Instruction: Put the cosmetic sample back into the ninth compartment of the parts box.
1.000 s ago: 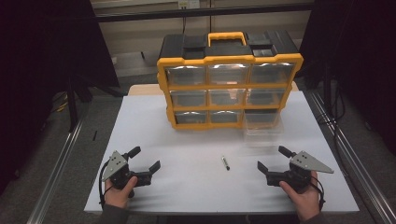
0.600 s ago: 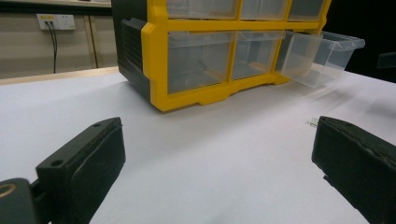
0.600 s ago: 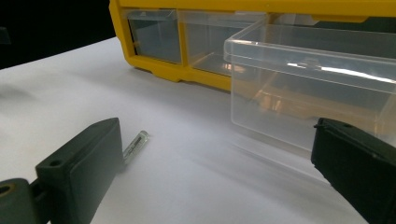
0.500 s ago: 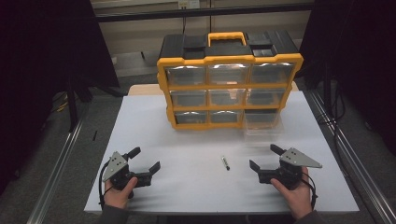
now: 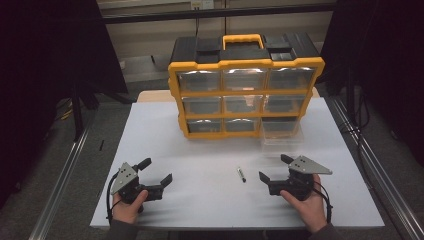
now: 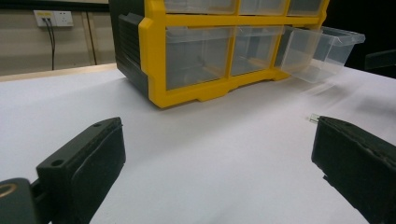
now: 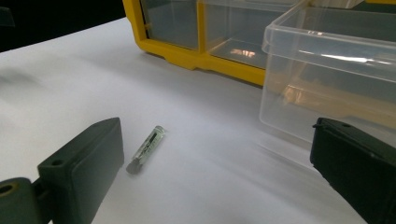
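A small clear tube with a dark cap (image 5: 241, 174) lies on the white table (image 5: 200, 200), in front of a yellow and black drawer organizer (image 5: 245, 95). Its bottom-right clear drawer (image 5: 281, 132) is pulled out onto the table. My right gripper (image 5: 273, 167) is open, just right of the tube. In the right gripper view the tube (image 7: 145, 148) lies close to the left jaw, with the drawer (image 7: 336, 70) ahead at the right. My left gripper (image 5: 156, 170) rests open and holds nothing at the front left. In the left gripper view it faces the organizer (image 6: 154, 56).
The organizer stands at the back middle of the table. Metal rails (image 5: 65, 175) run along both table sides. Bare tabletop lies between the two grippers and in front of the organizer. A wall socket (image 6: 52, 18) is far behind.
My right gripper has moved left, closer to the tube. The left gripper has stayed in place.
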`<state>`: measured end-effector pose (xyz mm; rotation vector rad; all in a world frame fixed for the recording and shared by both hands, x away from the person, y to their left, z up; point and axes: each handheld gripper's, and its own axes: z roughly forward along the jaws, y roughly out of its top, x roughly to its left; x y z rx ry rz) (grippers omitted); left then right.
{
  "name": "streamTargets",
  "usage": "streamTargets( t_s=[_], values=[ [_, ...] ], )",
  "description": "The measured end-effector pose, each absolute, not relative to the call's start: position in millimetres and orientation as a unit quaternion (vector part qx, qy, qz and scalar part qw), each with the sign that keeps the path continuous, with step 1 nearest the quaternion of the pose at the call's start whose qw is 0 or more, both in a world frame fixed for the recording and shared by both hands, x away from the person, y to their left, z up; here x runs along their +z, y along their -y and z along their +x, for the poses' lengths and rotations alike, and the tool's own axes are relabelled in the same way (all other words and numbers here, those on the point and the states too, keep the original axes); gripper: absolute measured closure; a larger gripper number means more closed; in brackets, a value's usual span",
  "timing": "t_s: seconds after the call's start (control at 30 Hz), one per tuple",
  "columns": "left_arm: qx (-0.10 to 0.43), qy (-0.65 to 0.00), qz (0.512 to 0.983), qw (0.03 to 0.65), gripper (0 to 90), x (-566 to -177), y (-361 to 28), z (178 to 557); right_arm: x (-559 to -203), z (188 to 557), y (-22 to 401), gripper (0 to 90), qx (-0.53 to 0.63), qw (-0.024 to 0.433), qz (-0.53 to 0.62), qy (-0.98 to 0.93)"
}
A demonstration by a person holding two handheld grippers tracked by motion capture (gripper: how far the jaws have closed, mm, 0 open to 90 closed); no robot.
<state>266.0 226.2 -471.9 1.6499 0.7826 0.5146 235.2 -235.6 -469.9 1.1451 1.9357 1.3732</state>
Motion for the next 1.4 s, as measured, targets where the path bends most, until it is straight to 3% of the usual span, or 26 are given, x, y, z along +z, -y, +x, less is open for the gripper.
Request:
streamTargets(
  t_s=[1.07,1.4],
  values=[
    [0.213,-0.331,0.711,0.582,3.0,-473,-225,267,-478,260,198,6.8,0.463,0.187,0.421,-0.757],
    [0.214,-0.333,0.712,0.58,3.0,-473,-225,266,-479,266,188,13.5,0.423,0.177,0.426,-0.78]
  ],
)
